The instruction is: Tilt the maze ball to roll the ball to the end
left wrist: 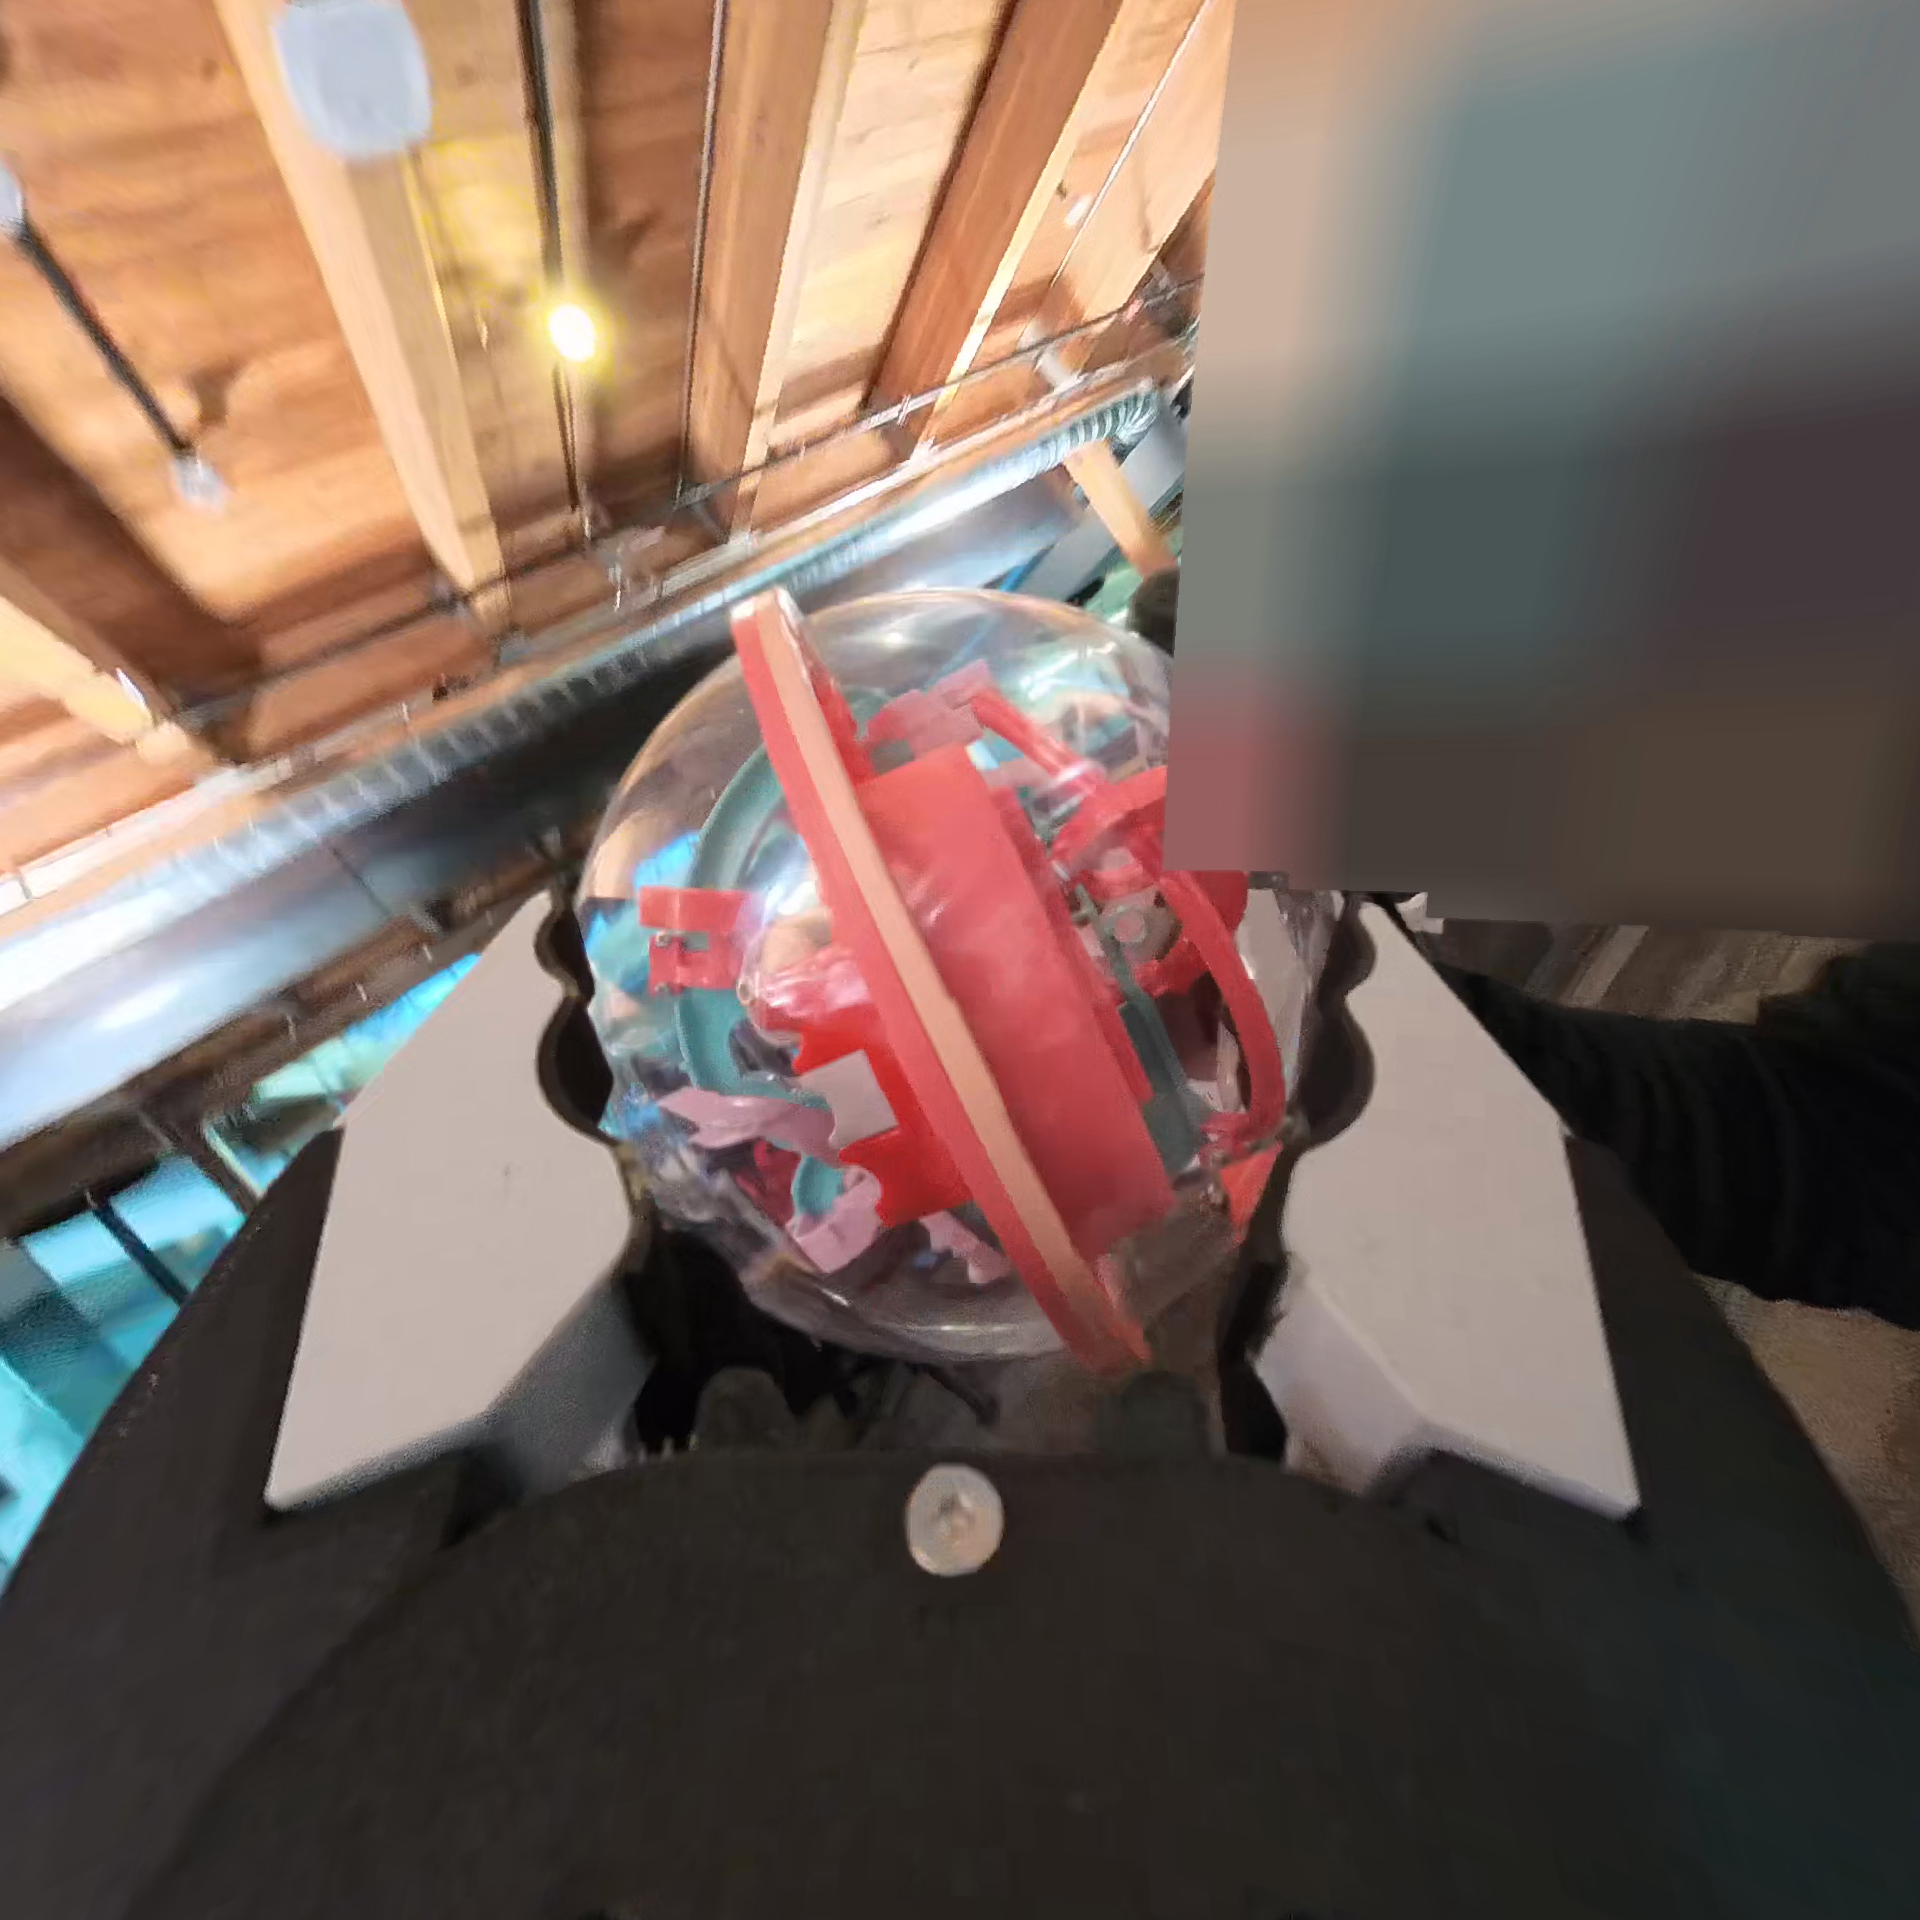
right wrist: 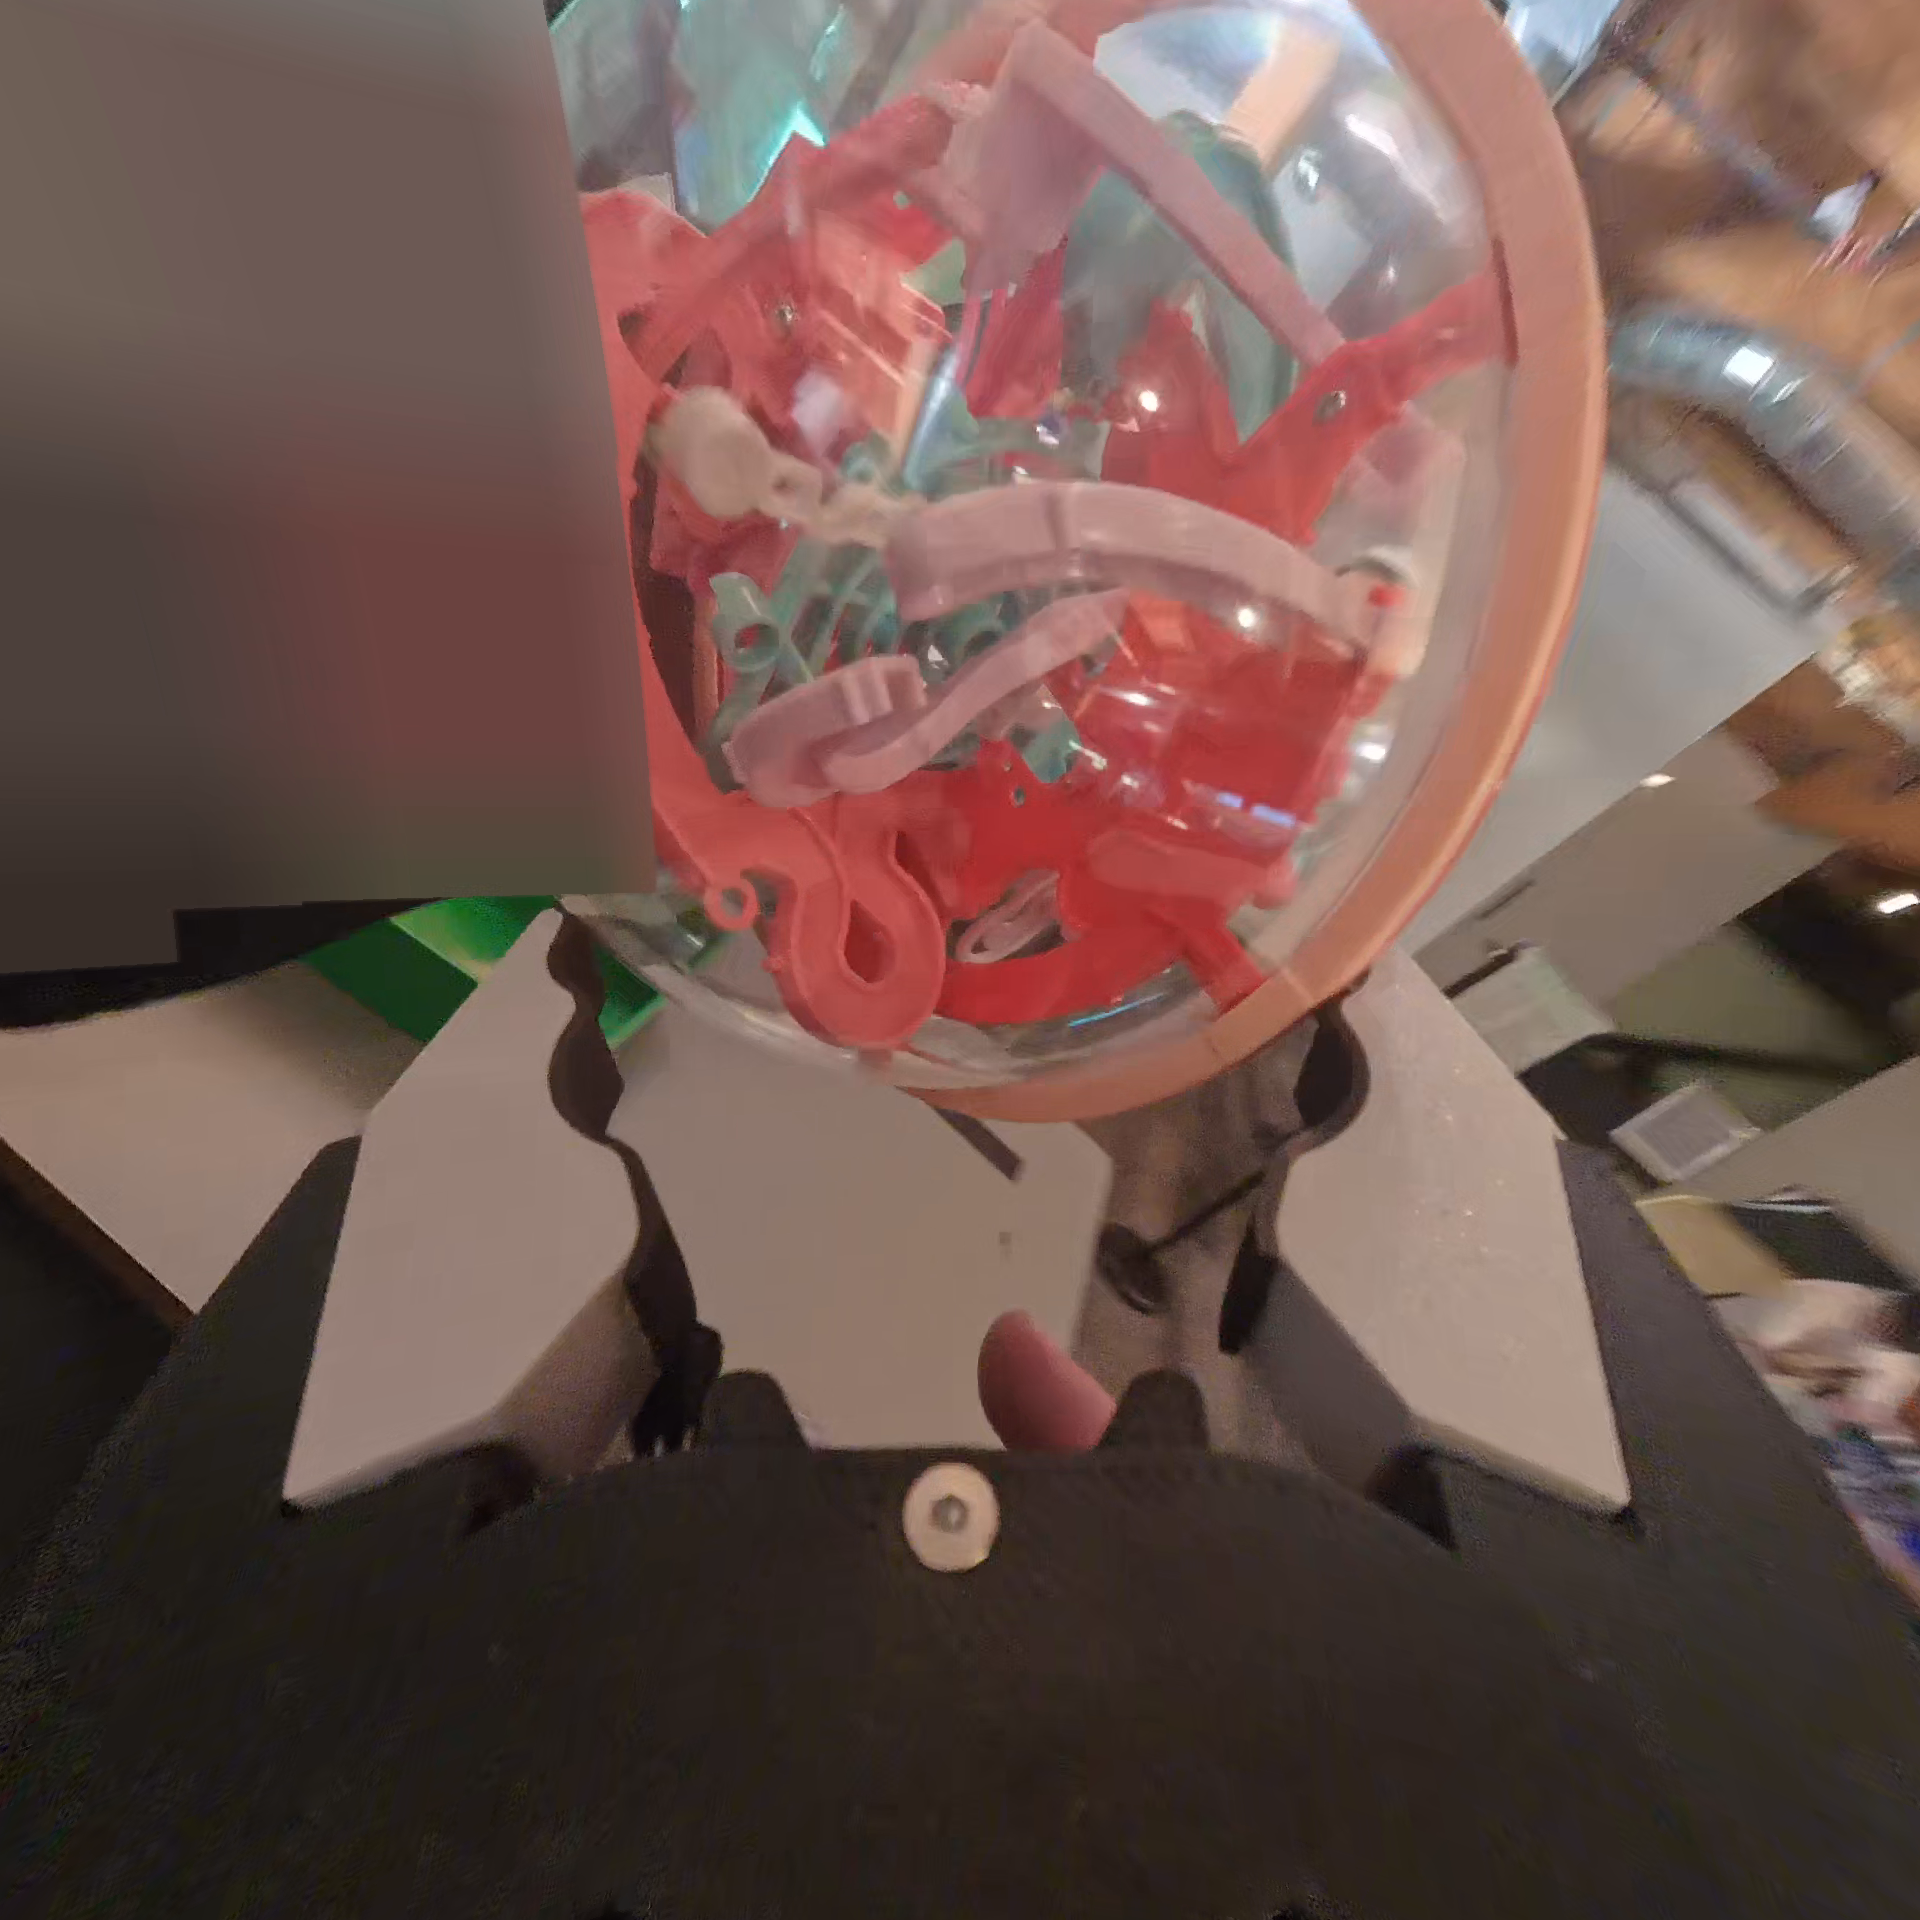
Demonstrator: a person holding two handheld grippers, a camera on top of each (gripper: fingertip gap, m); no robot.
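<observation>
The maze ball [left wrist: 935,987] is a clear sphere with a red equator ring and red, teal and lilac tracks inside. My left gripper [left wrist: 951,997] is shut on it, one finger [left wrist: 566,997] pressing each side, and holds it up toward the ceiling. In the right wrist view the maze ball [right wrist: 1091,582] fills the upper middle. My right gripper [right wrist: 951,997] is spread wide under its lower edge. Its right fingertip [right wrist: 1335,1039] is at the ring, and a gap shows beside the left fingertip [right wrist: 566,977]. I cannot make out the small rolling ball.
Wooden ceiling beams [left wrist: 416,312] and a silver duct [left wrist: 312,810] are above. A dark sleeve [left wrist: 1714,1122] reaches in from the right. A white panel [right wrist: 831,1195] and a fingertip [right wrist: 1039,1392] of a hand show between my right fingers. White counters [right wrist: 1662,727] lie at right.
</observation>
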